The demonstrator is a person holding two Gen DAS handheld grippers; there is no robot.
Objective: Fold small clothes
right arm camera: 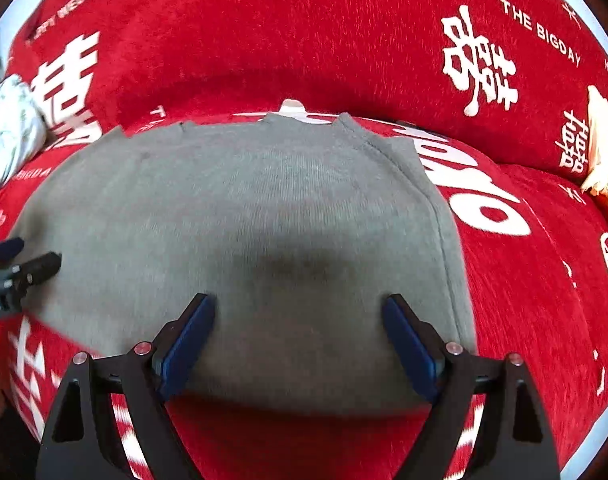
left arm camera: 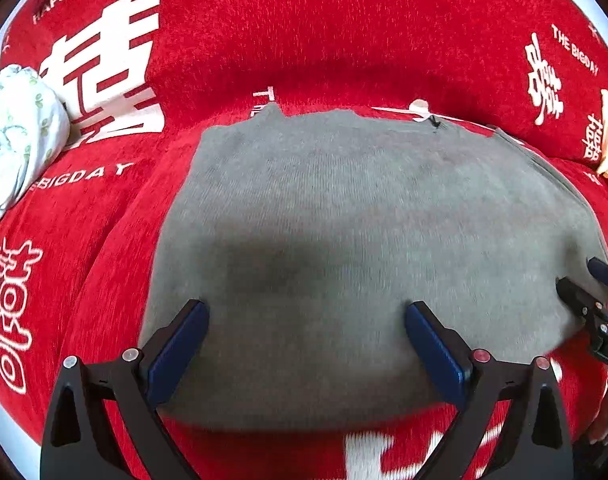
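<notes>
Both claws, left gripper and right gripper, hang spread and empty over the near hem of the grey top lying flat on the red cover; judged best: pinch both hem corners evenly.

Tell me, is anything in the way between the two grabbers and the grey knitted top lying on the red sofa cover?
Nothing visible. The grey knitted top lies flat right under the open left gripper and right gripper. The white flowered cloth bundle sits well off to one side.
</notes>
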